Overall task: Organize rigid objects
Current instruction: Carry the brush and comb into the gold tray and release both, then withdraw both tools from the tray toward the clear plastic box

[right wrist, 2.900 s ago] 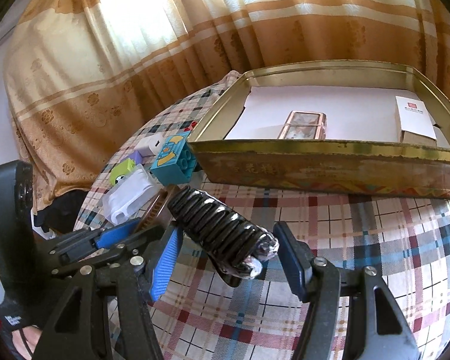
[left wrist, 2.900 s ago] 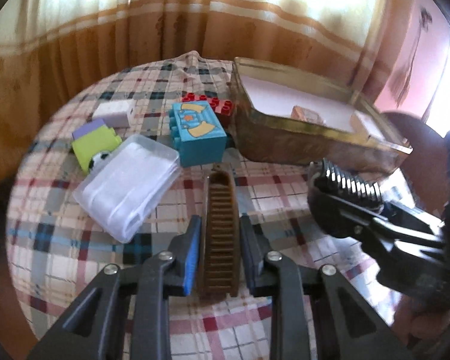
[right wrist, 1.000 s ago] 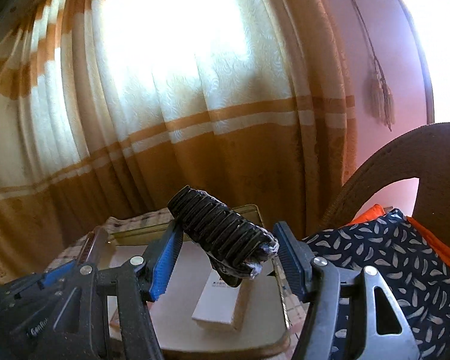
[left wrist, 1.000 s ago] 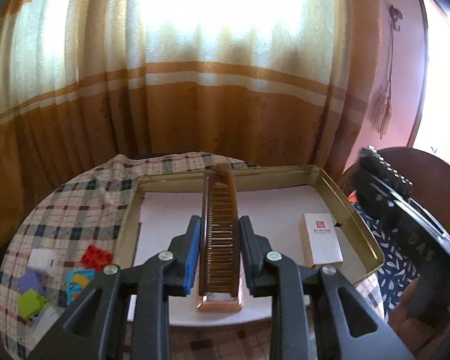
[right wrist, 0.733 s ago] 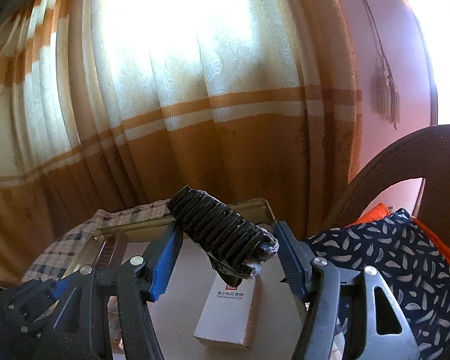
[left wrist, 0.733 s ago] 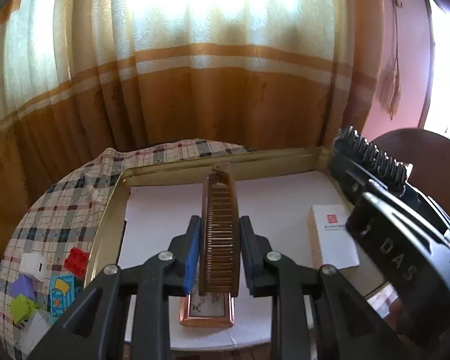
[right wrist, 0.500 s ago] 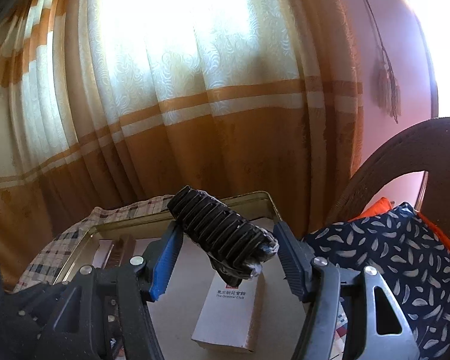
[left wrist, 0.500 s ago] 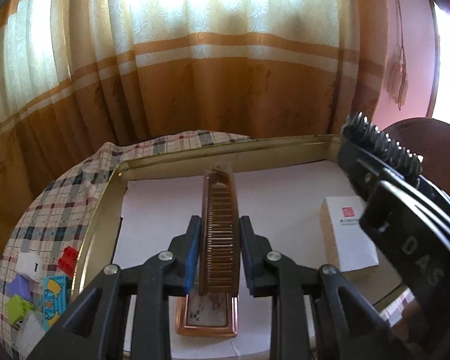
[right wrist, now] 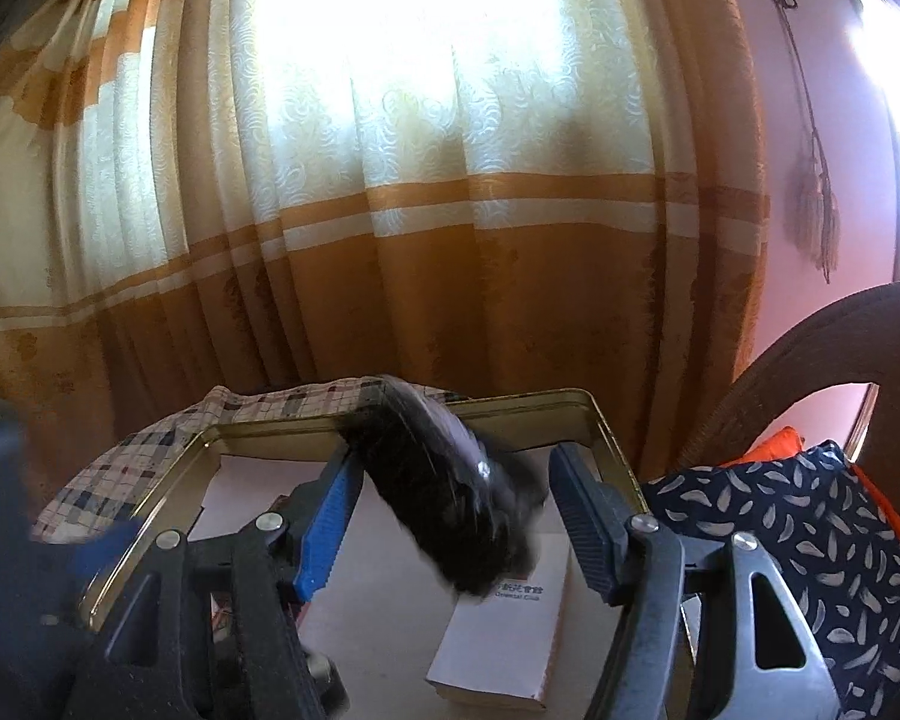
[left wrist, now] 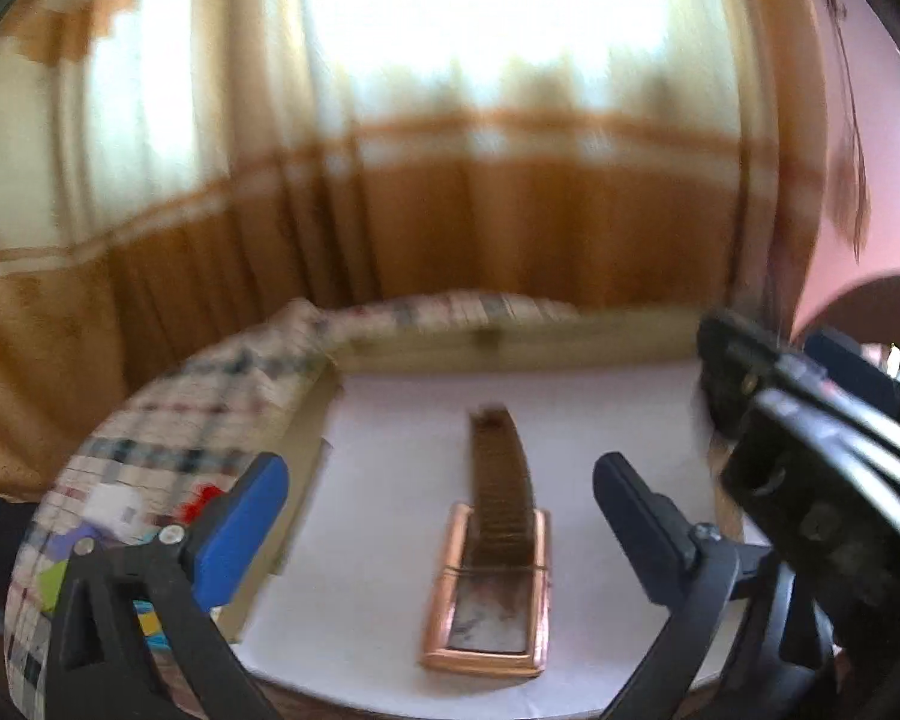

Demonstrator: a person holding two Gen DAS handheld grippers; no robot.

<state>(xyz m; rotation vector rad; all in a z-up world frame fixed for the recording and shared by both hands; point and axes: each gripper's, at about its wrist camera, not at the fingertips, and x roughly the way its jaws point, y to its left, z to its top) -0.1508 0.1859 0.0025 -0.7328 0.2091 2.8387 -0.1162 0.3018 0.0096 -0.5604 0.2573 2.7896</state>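
Observation:
My left gripper (left wrist: 438,510) is open over the gold tin box (left wrist: 510,339). The brown comb (left wrist: 501,480) lies free inside the box, its near end resting on a copper-framed mirror (left wrist: 486,612). My right gripper (right wrist: 456,516) is open wide at the box's right end (right wrist: 606,432). The black ribbed hair clip (right wrist: 444,492) is blurred between the jaws, tilted, dropping onto a white card box (right wrist: 510,642). The right gripper also shows in the left wrist view (left wrist: 810,480).
Toy bricks (left wrist: 120,510) lie on the plaid tablecloth (left wrist: 210,396) left of the box. A curtain (right wrist: 390,210) hangs behind. A patterned cushion (right wrist: 810,540) and a dark chair back (right wrist: 840,336) are at the right.
Both grippers have opened. The left let go of the comb, which now lies in the box. The right released the hair clip, which is falling.

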